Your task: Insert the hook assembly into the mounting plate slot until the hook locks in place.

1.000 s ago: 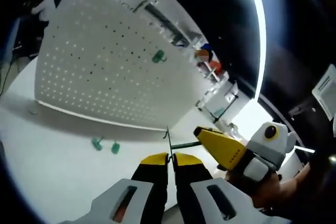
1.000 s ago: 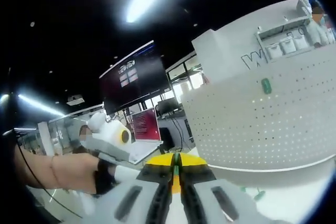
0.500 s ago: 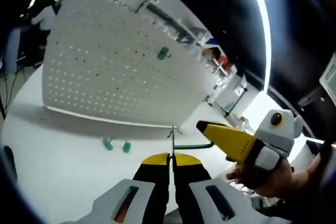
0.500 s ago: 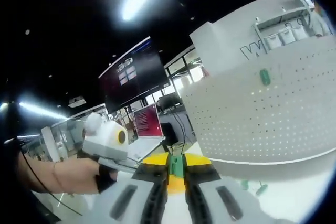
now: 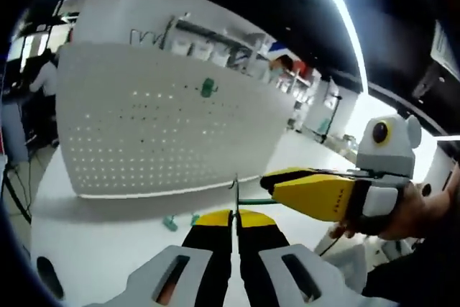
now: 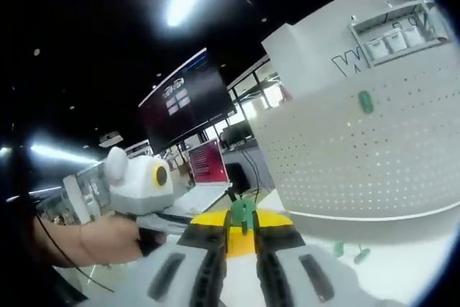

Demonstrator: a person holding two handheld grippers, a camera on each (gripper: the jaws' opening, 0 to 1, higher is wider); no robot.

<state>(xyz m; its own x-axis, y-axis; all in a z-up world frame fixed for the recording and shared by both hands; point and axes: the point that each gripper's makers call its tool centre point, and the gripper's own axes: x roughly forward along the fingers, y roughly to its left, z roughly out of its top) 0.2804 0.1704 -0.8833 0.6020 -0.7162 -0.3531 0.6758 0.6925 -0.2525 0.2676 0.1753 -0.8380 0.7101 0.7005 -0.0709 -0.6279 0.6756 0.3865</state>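
My left gripper (image 5: 233, 215) is shut on a thin metal hook wire (image 5: 233, 190) that stands up from its yellow tips. From the right of that view, my right gripper (image 5: 270, 183) reaches in level, holding a green piece (image 5: 251, 201) whose end meets the wire. In the right gripper view, my right gripper (image 6: 242, 223) is shut on that green piece (image 6: 242, 213), and the left gripper (image 6: 169, 221) sits at the left in a hand. The white perforated mounting plate (image 5: 158, 134) stands upright behind, with one green hook (image 5: 208, 88) on it. The plate (image 6: 359, 163) and its green hook (image 6: 366, 101) are also at the right of the right gripper view.
Two loose green pieces (image 5: 181, 221) lie on the white table (image 5: 100, 249) in front of the plate, seen too as green pieces (image 6: 349, 251). Behind are a large dark monitor (image 6: 185, 98), a laptop (image 6: 207, 165) and shelving (image 5: 215, 41).
Both views have swung, so the plate now looks more upright. The right gripper has levelled out beside the left one, and the green piece stands higher between the right jaws.
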